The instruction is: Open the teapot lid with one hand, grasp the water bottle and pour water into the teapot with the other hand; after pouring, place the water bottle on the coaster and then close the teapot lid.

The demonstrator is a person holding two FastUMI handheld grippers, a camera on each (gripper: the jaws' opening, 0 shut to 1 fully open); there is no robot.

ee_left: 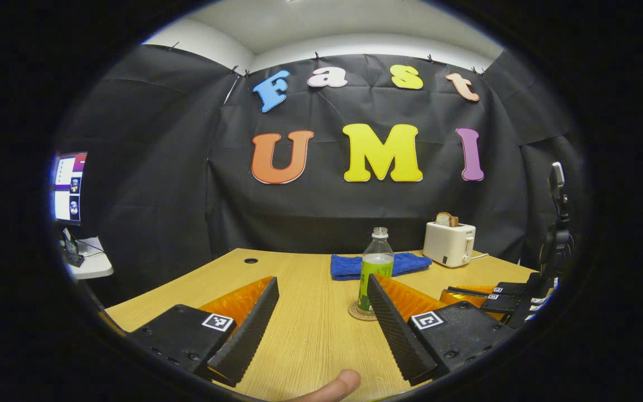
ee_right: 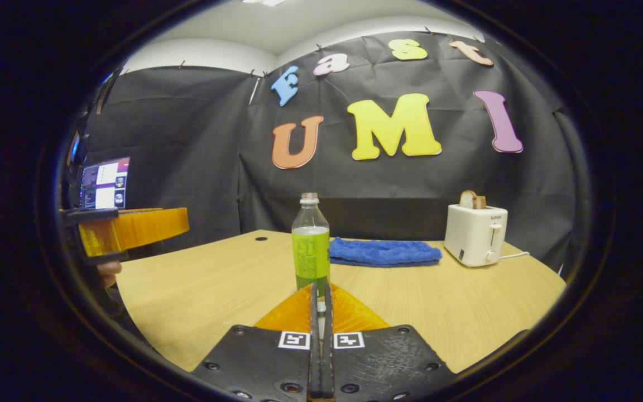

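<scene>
Left gripper (ee_left: 321,312) spread wide, holding nothing; right gripper (ee_right: 320,312) pressed closed, holding nothing; water bottle (ee_right: 311,251) upright on coaster (ee_left: 361,312) beyond both, near blue towel (ee_right: 383,252)

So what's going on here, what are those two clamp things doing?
A person holds a pair of tongs in each hand over a wooden table. The left tongs are open, the right tongs closed on nothing. The bottle stands untouched on its coaster, with a blue towel and toaster behind.

Before me black cloth walls (ee_left: 355,212) back a wooden table (ee_left: 310,324); a lit monitor (ee_left: 69,187) glows beside them.
</scene>
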